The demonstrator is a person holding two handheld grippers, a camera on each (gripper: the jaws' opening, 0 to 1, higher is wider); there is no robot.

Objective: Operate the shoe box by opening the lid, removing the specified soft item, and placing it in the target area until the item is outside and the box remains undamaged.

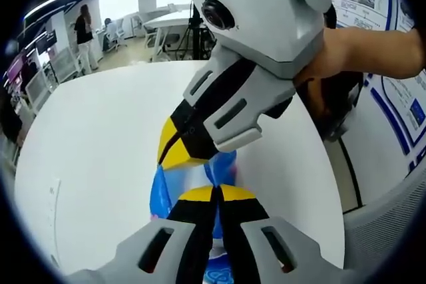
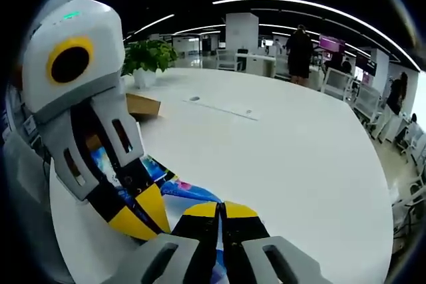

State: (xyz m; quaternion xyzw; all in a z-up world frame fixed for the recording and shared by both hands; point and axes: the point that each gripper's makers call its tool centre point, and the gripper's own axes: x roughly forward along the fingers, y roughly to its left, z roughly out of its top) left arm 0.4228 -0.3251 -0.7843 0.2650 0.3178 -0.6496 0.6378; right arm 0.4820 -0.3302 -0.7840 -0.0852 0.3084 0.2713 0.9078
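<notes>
Nearest the lens in the left gripper view, the left hand-held gripper [image 1: 217, 194] has its two yellow-tipped black jaws pressed together on a blue printed soft item [image 1: 226, 164]. The right hand-held gripper [image 1: 183, 144] comes in from the upper right of that view, a person's hand [image 1: 359, 54] behind it, its jaws closed on the upper part of the same item.

In the right gripper view the right hand-held gripper [image 2: 221, 212] is likewise closed at the bottom, with the soft item [image 2: 190, 194] caught between its tips. The left hand-held gripper [image 2: 143, 214] reaches in from the left and pinches the item's other end.

The round white tabletop [image 2: 286, 157] is the largest thing, and the item sits just above it between the two grippers. The item is a thin, crumpled piece, bright blue and white with small multicoloured printing; no words on it can be read.

One brown cardboard shoe box [image 2: 142, 105] lies on the tabletop behind the left gripper. One potted green plant [image 2: 148, 58] stands at the far edge.

Posters with blue borders [image 1: 399, 108] hang on the wall in the left gripper view; their writing is too small to read. A person in dark clothes [image 2: 299, 54] stands beyond the tabletop.
</notes>
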